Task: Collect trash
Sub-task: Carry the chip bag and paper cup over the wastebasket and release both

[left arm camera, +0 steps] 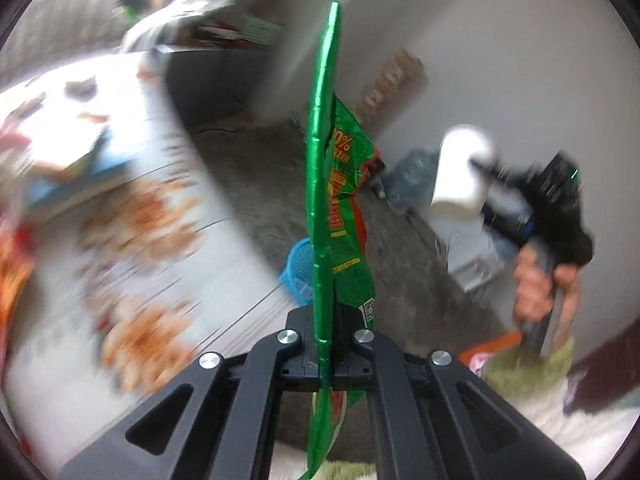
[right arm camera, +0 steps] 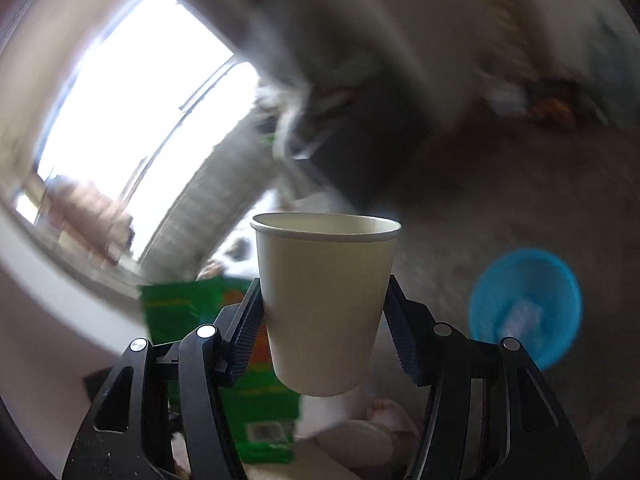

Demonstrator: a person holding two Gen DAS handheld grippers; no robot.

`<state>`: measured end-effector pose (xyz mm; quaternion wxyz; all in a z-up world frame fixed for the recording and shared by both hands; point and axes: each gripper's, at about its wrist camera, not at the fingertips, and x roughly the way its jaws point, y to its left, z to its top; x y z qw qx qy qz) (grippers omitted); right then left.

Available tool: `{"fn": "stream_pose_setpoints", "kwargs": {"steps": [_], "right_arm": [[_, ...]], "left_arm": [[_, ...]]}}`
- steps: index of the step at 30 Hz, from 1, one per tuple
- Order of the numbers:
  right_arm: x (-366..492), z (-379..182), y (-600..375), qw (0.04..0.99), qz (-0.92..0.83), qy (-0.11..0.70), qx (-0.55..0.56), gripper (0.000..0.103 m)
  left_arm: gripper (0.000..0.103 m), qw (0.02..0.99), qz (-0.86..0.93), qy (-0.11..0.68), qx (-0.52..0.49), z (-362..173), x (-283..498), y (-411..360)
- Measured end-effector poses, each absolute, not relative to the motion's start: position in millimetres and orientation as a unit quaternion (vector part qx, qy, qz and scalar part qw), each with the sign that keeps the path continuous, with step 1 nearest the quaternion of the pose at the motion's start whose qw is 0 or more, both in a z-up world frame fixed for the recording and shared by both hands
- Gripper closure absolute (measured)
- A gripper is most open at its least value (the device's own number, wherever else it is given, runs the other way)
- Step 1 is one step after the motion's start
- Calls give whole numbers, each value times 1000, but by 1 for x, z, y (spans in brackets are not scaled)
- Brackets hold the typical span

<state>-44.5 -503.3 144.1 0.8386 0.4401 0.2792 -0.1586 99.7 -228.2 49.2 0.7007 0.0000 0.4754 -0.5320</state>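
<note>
My left gripper (left arm camera: 326,320) is shut on a green snack wrapper (left arm camera: 326,184), held edge-on and standing up from the jaws. My right gripper (right arm camera: 322,312) is shut on a white paper cup (right arm camera: 324,300), held upright in the air. The cup (left arm camera: 464,168) and the right gripper (left arm camera: 480,166) also show at the right of the left wrist view. The wrapper (right arm camera: 188,304) shows behind the cup in the right wrist view. A blue mesh basket (left arm camera: 300,268) stands on the grey floor beyond the wrapper; it also shows in the right wrist view (right arm camera: 528,304) with something pale in it.
A table with a patterned cloth (left arm camera: 132,224) and blurred items fills the left of the left wrist view. A grey bag (left arm camera: 412,176) and a board (left arm camera: 392,80) lean by the wall. A green rug (left arm camera: 524,364) lies at lower right. A bright window (right arm camera: 132,120) is at the left.
</note>
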Motion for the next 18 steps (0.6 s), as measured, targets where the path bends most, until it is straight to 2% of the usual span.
{"fn": "stream_pose_setpoints", "kwargs": {"steps": [6,10,14,18], "right_arm": [[-113,34,-554,752,-248,272,547,47],[-133,-28,-570,704,-277,273,594,47],[-134,-82,-586,664,-293,275,631,47],[-137,-116,-599,643,-304,260,653,44]], "left_arm": [[103,673,-542,489,122,20,74,-375],[103,666,-520,494,205,-35,56,-459],[103,662,-506,481,271,-83,41,-517],[100,669,-494,479,281,-113,39,-555]]}}
